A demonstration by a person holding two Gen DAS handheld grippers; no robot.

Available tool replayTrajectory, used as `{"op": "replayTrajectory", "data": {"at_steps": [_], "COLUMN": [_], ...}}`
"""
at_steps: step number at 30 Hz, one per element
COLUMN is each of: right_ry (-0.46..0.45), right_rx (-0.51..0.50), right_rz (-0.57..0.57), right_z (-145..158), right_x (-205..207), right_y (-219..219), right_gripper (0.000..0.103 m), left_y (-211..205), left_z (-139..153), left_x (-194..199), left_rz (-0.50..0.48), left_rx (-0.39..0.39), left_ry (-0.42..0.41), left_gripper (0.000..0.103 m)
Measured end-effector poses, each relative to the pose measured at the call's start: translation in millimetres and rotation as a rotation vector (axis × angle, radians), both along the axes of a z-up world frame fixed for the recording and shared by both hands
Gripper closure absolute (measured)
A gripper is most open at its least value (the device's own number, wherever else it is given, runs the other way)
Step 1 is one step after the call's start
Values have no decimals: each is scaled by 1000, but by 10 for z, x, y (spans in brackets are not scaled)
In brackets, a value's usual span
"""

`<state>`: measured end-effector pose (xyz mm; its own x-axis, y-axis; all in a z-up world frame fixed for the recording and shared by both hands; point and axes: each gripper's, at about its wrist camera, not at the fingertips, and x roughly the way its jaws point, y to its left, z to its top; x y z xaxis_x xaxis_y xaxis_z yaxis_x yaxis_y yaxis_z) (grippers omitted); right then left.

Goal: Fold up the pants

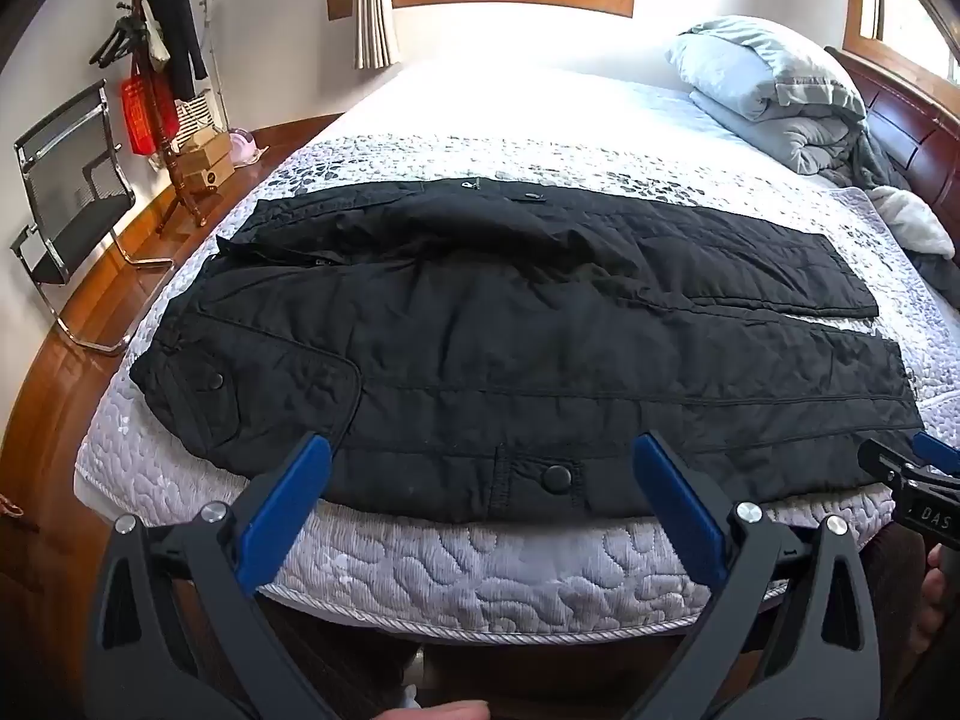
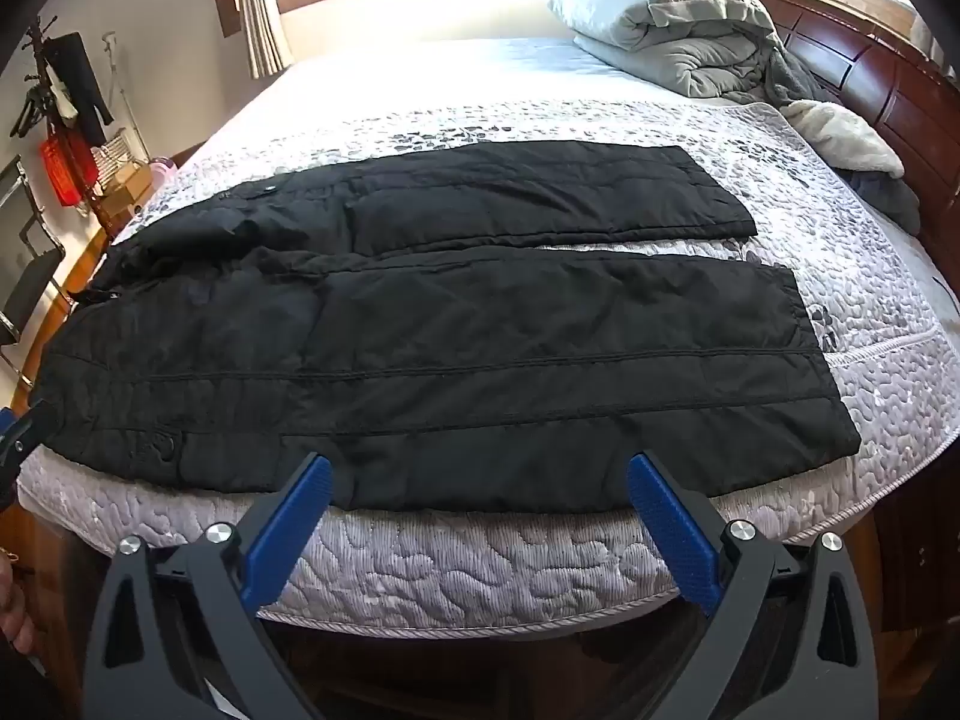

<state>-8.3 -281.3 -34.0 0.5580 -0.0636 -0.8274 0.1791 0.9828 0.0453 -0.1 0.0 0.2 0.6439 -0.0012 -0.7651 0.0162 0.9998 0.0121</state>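
Black quilted pants lie spread flat across the bed, waist to the left, both legs running right and slightly apart. In the right wrist view the same pants fill the middle, leg hems at the right. My left gripper hovers open at the near edge of the pants by the waist and a snap pocket, with nothing between its blue pads. My right gripper is open too, above the near leg's edge, empty. The right gripper also shows at the right edge of the left wrist view.
A folded grey duvet and loose clothes sit at the headboard end, right. A chair, a coat stand and boxes stand on the wooden floor at left. Windows lie beyond the bed.
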Motion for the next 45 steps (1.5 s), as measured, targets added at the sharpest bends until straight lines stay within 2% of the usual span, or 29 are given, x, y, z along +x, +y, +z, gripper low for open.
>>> {"op": "replayTrajectory", "data": {"at_steps": [16,45], "right_ry": [9,28], "right_rx": [5,20], "right_rz": [0,-14], "right_z": [-63,-121], "right_x": [-34,146], "right_y": [-16,-60], "right_gripper": [4,4], "left_y": [-51,-3], "left_z": [57,-109], "left_x": [33,160], "left_rz": [-3,2], "left_rx": [-2,4], "left_ry": [-10,30], "left_gripper": [3,3]}}
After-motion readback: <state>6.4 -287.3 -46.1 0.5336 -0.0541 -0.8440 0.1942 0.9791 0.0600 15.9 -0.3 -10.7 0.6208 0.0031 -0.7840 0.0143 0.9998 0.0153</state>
